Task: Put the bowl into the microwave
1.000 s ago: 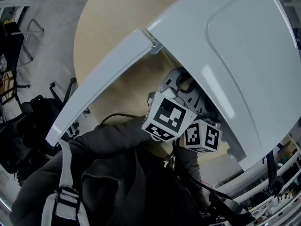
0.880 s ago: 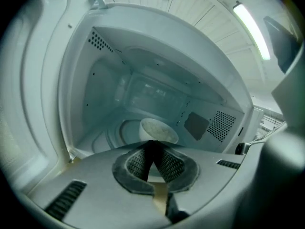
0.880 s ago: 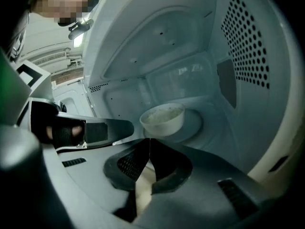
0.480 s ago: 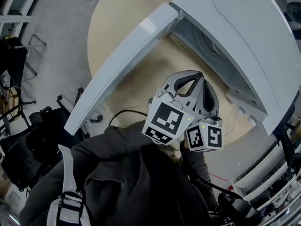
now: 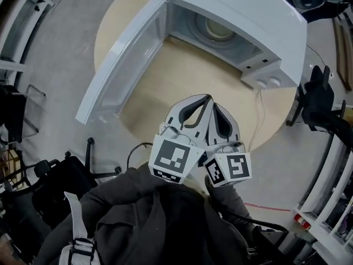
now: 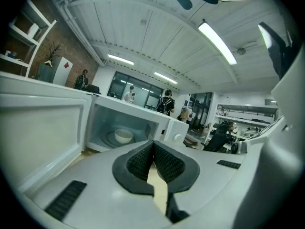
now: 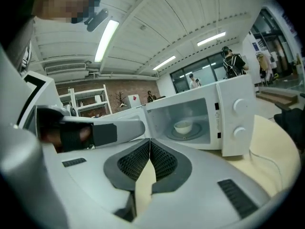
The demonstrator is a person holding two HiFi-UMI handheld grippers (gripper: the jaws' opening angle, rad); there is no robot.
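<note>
The small white ceramic bowl sits inside the open boxy white microwave, upper centre, on the round pale wooden bench. The left gripper has its jaws clenched, empty; the right gripper likewise.

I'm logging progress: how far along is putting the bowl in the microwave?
Done: the bowl sits on the turntable inside the microwave. In hand: nothing; the left gripper and right gripper have jaws shut, empty. Left: only the door, standing open, if closing it counts.
</note>
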